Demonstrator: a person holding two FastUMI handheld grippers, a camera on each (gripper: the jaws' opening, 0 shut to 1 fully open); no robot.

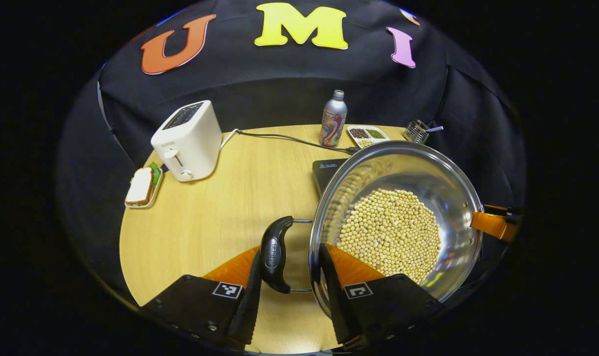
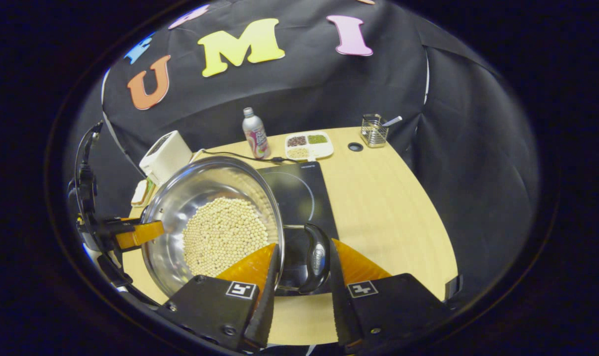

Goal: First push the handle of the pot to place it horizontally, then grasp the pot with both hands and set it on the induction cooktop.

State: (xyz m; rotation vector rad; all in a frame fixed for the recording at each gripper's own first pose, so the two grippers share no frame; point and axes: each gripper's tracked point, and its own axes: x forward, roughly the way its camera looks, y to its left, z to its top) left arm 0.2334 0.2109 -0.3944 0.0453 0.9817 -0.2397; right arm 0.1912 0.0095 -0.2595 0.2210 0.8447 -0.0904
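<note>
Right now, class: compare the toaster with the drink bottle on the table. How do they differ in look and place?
The toaster is white and boxy; the bottle is silver, slim and capped. The toaster stands at the table's left edge beside a sandwich; the bottle stands at the back beside a divided dish. Both stand upright.

Two cameras riding my claws, facing each other's side across one pot.

My left gripper view looks forward and down from close behind the pot (image 1: 395, 222), its near handle (image 1: 275, 254) between my left gripper (image 1: 289, 291) fingers; my right gripper view does the same from the pot's opposite side, over my right gripper (image 2: 301, 291). Both face the far wall and share the pot, the induction cooktop (image 2: 299, 198), the toaster (image 1: 188, 141), the bottle (image 1: 333, 121) and the round wooden table (image 1: 220, 207). Each sees the other claw at the pot's far rim.
</note>
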